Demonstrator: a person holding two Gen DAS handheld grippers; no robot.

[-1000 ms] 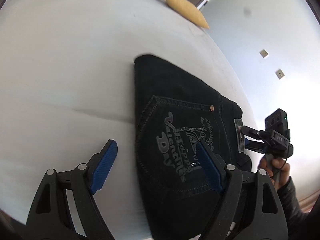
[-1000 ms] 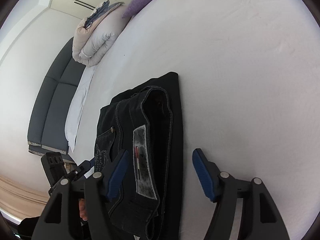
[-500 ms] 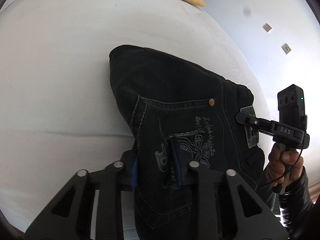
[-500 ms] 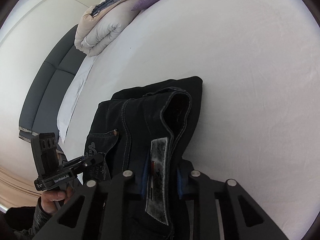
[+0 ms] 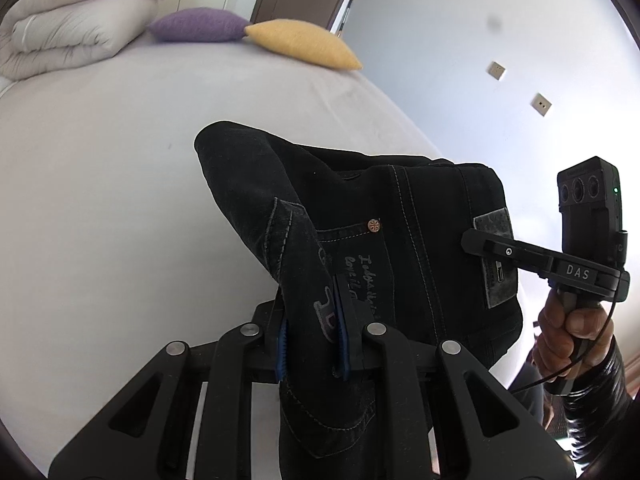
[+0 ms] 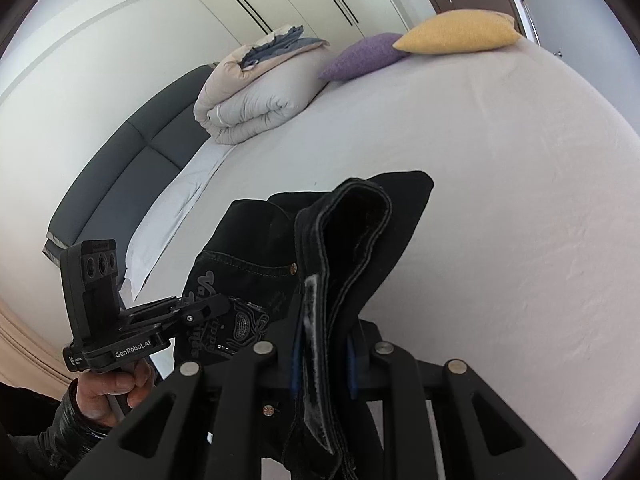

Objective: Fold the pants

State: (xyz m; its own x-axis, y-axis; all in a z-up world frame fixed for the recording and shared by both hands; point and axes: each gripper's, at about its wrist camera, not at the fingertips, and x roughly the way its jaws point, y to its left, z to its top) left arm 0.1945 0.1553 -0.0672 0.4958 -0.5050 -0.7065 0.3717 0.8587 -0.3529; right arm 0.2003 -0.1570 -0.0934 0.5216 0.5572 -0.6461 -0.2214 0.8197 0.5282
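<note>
The folded black jeans (image 5: 404, 216) hang lifted off the white bed (image 5: 100, 168), held at both near corners. My left gripper (image 5: 310, 330) is shut on the pocket-side edge with the grey printed lettering. My right gripper (image 6: 322, 354) is shut on the waistband with its grey label (image 6: 314, 320). In the left wrist view the right gripper (image 5: 470, 240) clamps the waistband label at the right. In the right wrist view the left gripper (image 6: 218, 310) clamps the printed pocket at the left. The jeans (image 6: 360, 220) sag between the two, their far end low over the bed.
A folded beige duvet (image 5: 64, 28), a purple cushion (image 5: 200, 24) and a yellow cushion (image 5: 304, 42) lie at the bed's far end. A dark grey headboard (image 6: 132, 168) runs along the left side. A wall with sockets (image 5: 540, 104) is at the right.
Both grippers went from open above the flat jeans to shut on their near edge, then lifted it off the bed. The cameras have tilted up toward the cushions.
</note>
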